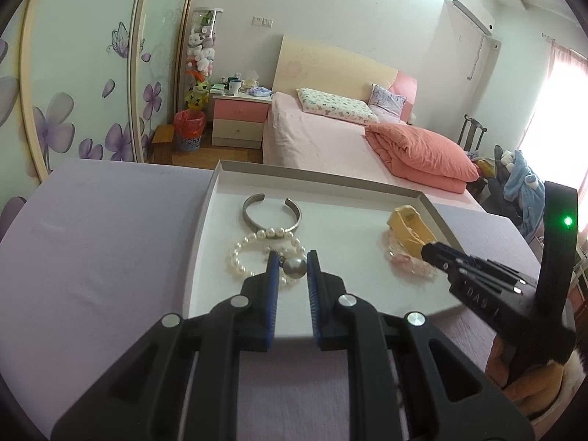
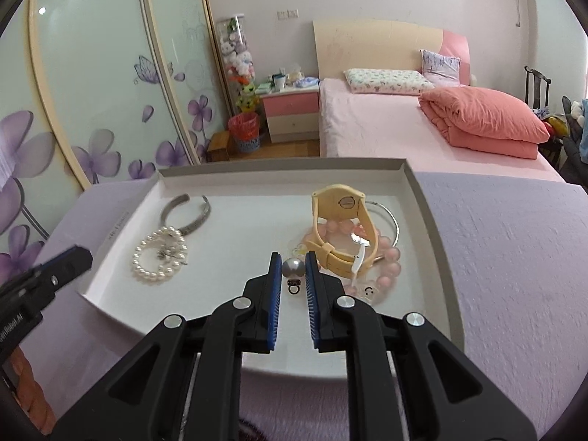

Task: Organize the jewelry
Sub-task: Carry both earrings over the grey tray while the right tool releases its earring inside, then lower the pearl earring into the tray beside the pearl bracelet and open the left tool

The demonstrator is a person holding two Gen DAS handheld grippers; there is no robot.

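A shallow white tray [image 1: 209, 220] [image 2: 422, 198] lies on a lilac-covered table. In it are a grey metal cuff [image 1: 272, 213] [image 2: 187, 213], a white pearl bracelet [image 1: 242, 253] [image 2: 158, 253], a yellow watch [image 2: 341, 228] [image 1: 408, 228] on a pink bead bracelet [image 2: 389, 257] [image 1: 408, 261], and a thin silver bangle [image 2: 391, 220]. Each wrist view shows a large grey pearl piece between that gripper's blue pads: left gripper [image 1: 293, 266], right gripper [image 2: 293, 268]. Both jaws stand slightly apart around the pearl [image 1: 294, 267] [image 2: 293, 268]. Whether they pinch it cannot be told.
The lilac cloth [image 1: 92, 257] [image 2: 514, 257] covers the table around the tray. Beyond the table's far edge are a pink bed [image 1: 330, 139], a nightstand [image 1: 239, 117] and flowered wardrobe doors [image 2: 92, 92].
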